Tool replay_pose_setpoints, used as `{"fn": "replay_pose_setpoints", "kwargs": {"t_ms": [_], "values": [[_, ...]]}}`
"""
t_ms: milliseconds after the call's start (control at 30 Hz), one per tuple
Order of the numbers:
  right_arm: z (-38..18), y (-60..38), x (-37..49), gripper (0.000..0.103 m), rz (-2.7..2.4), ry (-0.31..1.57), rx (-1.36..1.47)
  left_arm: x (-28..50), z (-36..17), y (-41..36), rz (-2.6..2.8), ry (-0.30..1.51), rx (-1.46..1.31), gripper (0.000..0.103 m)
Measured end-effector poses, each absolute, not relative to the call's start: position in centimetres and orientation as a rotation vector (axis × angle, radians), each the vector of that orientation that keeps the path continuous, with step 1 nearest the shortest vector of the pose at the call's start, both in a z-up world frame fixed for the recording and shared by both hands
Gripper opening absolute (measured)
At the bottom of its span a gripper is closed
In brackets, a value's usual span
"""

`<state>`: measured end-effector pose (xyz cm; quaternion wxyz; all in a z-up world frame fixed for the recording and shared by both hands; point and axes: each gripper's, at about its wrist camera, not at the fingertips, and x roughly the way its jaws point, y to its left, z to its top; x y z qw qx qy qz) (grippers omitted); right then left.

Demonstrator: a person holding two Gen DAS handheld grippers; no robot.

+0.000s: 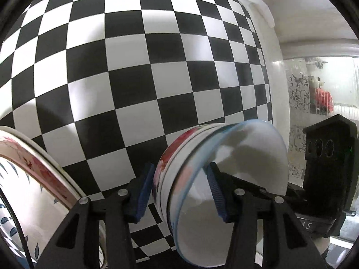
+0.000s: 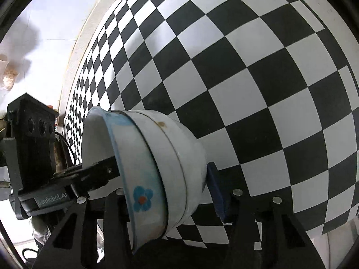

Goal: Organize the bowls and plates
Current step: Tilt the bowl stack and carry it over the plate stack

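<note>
While partly open, both hand-held grippers (image 1: 179,188) (image 2: 166,192) straddle stacked bowls (image 1: 224,179).

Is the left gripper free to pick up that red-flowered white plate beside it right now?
Probably not: the left gripper is clamped on the stacked white bowls, though the red-flowered white plate itself lies uncovered close by.

Two grippers are counted: the left gripper (image 1: 179,192) and the right gripper (image 2: 166,190). Three nested bowls are made out in the stack (image 2: 161,157), counted by the rims in the right wrist view; the blue-rimmed bowl (image 1: 235,179) is innermost. At eight o'clock in the left wrist view, two plates are seen: a red-patterned plate (image 1: 42,168) and a blue-leaf plate (image 1: 27,201). One checkered cloth (image 1: 134,67) is counted.
</note>
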<state>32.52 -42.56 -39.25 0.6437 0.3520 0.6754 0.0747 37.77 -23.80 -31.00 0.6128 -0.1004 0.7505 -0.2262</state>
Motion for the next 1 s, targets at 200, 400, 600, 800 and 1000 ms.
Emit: {"fn": "replay_pose_setpoints", "kwargs": {"t_ms": [200,400,600,800,1000], "values": [[-38.1,-41.3,33.4,0.051,0.187,1.518,0.793,37.9,-29.7,-23.2,-0.512,1.696,-0.214,0.044],[-35.7,-39.4,34.3,0.051,0.222,1.504,0.753,37.9,-27.4,-21.7,-0.494,1.665,-0.224,0.044],[-33.4,-37.1,35.0,0.050,0.297,1.507,0.705,37.9,-25.0,-18.2,-0.447,1.648,-0.241,0.044],[-31.9,-32.5,36.2,0.050,0.384,1.517,0.662,37.4,-23.4,-13.3,-0.364,1.615,-0.274,0.044],[-31.9,-26.9,37.3,0.050,0.483,1.555,0.599,36.3,-23.4,-7.6,-0.254,1.597,-0.349,0.044]]}}
